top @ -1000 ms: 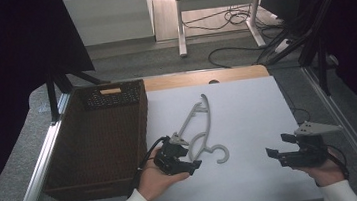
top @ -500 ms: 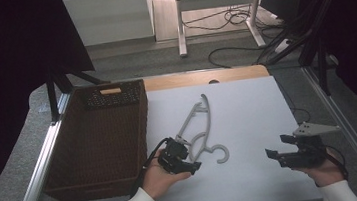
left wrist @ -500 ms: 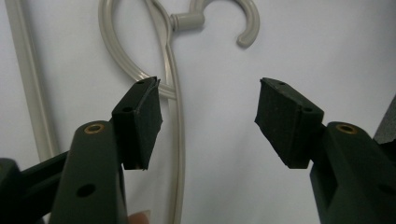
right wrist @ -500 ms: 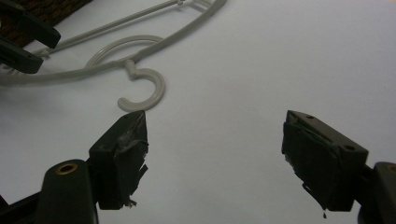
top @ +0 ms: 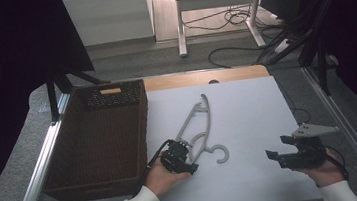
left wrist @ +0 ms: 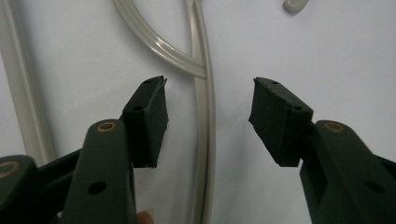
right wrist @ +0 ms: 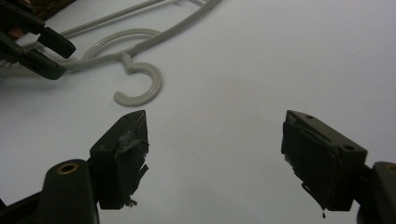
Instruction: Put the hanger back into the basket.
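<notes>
Straddling the hanger (left wrist: pixel 204 140) bar lengthwise, our left gripper (left wrist: pixel 208 116) fingers stay unclenched; right gripper (right wrist: pixel 215 154), released, sits well apart.

The pale grey clothes hanger (top: pixel 200 128) looks like moulded plastic, smooth with a faint sheen along its rods and hook. It lies on a white tabletop sheet (top: pixel 249 118) that is matt and even, paper-like or laminate, I cannot tell which. Beside it, the dark brown woven basket (top: pixel 97 139) has a rough, ribbed wicker-like weave and a dull finish. A strip of bare light wood (top: pixel 204 77) shows at the far table edge, and brushed silvery metal rails (top: pixel 38 170) run down the sides. The black left gripper (left wrist: pixel 208 112) has hard matt plastic arms, brass-coloured rivets and rubbery dull pads (left wrist: pixel 154 119). The black right gripper (right wrist: pixel 215 154) has pads (right wrist: pixel 126 154) wrapped in wrinkled, frayed black tape.
</notes>
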`<state>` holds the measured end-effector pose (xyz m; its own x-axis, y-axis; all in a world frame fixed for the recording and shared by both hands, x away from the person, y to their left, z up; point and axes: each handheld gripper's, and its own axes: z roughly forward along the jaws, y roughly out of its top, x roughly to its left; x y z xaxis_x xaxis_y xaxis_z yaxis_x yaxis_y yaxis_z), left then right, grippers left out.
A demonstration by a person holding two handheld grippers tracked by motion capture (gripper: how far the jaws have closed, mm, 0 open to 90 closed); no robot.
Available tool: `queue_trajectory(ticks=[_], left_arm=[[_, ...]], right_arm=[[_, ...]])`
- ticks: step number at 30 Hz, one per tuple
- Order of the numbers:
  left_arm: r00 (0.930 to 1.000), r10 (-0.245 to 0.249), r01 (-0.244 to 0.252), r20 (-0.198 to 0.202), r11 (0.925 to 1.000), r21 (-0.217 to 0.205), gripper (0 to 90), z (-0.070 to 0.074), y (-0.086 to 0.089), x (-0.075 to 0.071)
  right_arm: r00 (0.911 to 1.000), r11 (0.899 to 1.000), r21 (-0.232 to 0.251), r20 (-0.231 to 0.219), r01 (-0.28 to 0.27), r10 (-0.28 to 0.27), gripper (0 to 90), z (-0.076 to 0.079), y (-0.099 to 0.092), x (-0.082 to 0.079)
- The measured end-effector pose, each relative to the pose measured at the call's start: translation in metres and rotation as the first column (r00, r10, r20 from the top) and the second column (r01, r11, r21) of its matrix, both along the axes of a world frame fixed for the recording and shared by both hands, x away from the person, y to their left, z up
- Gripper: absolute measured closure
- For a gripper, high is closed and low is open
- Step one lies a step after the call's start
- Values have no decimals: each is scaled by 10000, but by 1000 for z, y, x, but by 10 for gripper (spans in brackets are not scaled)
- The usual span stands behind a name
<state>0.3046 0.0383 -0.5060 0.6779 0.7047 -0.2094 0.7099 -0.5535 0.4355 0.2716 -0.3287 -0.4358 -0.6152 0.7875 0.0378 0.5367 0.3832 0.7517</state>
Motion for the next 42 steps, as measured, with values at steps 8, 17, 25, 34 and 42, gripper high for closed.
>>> queue_trajectory(ticks=[8,17,25,34,42], left_arm=[[9998,-146,144,99,9995,285,559,-5,-2,-1],[9961,-323,236,819,9941,1054,705,-5,-8,-7],[9983,-352,320,473,9973,655,802,-5,-5,-4],[9992,-191,191,344,9998,12,818,0,0,-1],[9982,22,18,593,9977,-672,820,16,8,-2]], right_arm=[[10000,9999,-137,9,-26,26,236,-1,1,0],[10000,9997,-258,-81,6,-8,236,-4,0,2],[10000,9996,-283,-90,1,-4,236,-5,0,2],[9999,9994,-341,-121,90,-94,237,-5,-2,3],[9999,9994,-315,0,168,-168,237,-4,-4,3]])
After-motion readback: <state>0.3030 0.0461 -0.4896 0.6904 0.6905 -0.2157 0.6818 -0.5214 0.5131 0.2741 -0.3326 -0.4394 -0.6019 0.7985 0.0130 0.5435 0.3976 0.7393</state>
